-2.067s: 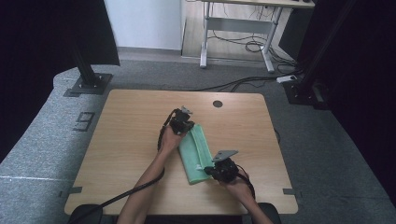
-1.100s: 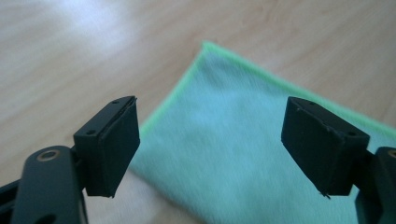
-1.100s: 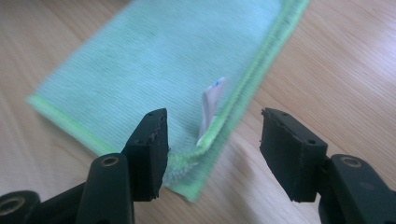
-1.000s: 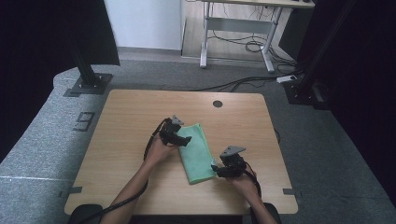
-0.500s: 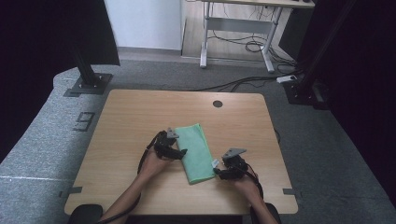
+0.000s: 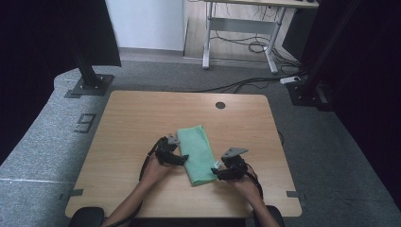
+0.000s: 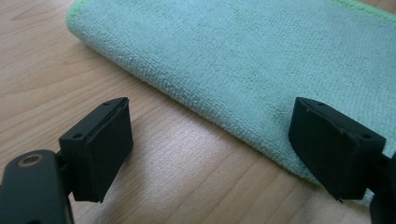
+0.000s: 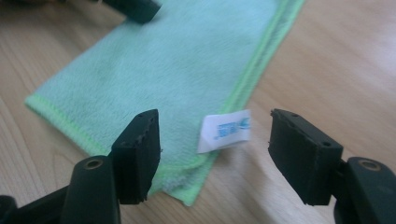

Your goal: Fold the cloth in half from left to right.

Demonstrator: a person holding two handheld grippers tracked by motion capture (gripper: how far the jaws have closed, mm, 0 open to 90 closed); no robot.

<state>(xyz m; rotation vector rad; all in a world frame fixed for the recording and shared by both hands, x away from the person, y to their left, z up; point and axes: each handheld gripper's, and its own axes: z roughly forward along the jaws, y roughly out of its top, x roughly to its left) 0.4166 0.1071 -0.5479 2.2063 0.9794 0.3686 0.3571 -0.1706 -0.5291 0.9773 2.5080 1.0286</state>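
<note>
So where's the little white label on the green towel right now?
In the right gripper view, the small white label sticks out from the folded green microfibre towel at its hemmed near corner, between the right gripper's open fingers.

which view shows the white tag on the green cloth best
The right gripper view: the white tag sits close up between that hand-held gripper's open jaws, at the green cloth hem. In the high view the tag is a tiny speck.

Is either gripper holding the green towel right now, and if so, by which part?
Nothing is held. The left gripper stands open at the towel's folded edge. The right gripper, just opening, frames the white tag without pinching it.
</note>
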